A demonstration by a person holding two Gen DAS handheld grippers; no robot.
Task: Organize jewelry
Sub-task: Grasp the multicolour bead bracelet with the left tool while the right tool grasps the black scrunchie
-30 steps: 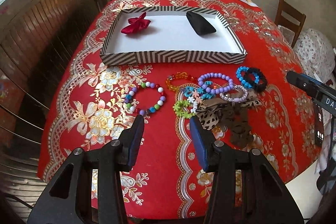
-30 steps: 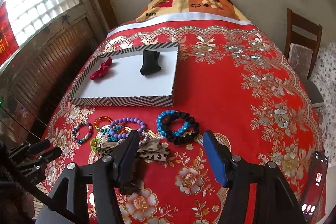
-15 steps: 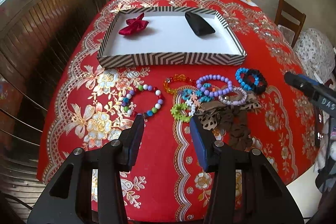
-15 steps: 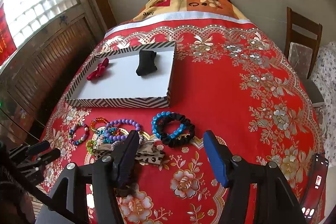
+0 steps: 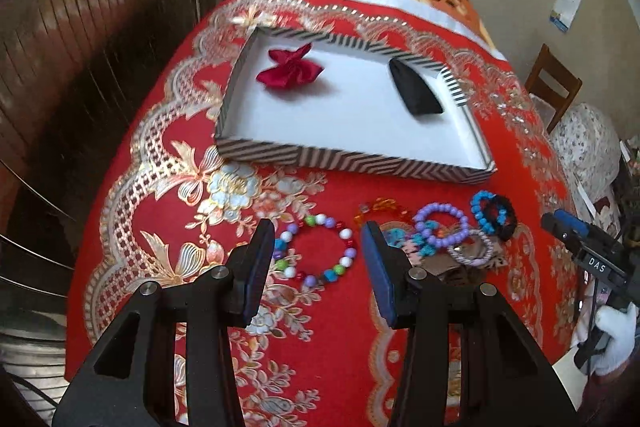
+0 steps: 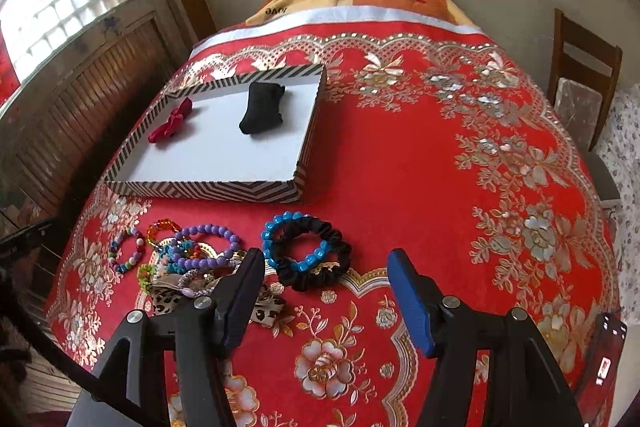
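Leopard-print bow (image 6: 264,307) half behind right gripper (image 6: 324,259)

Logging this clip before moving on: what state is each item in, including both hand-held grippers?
left hand-held gripper: open, empty, framing the multicolour bead bracelet
right hand-held gripper: open, empty
striped tray: holds two items
red bow: in tray
black pouch: in tray
blue bead bracelet: on cloth, overlapping black scrunchie
purple bead bracelet: on cloth, in pile

One striped tray (image 6: 208,189) holds two pieces: one red bow (image 6: 171,125) and one black pouch (image 6: 262,109). Outside it: one multicoloured bead bracelet (image 5: 316,251), one purple bead bracelet (image 6: 208,245), one black scrunchie (image 6: 316,255) (the tangled rest is uncountable).
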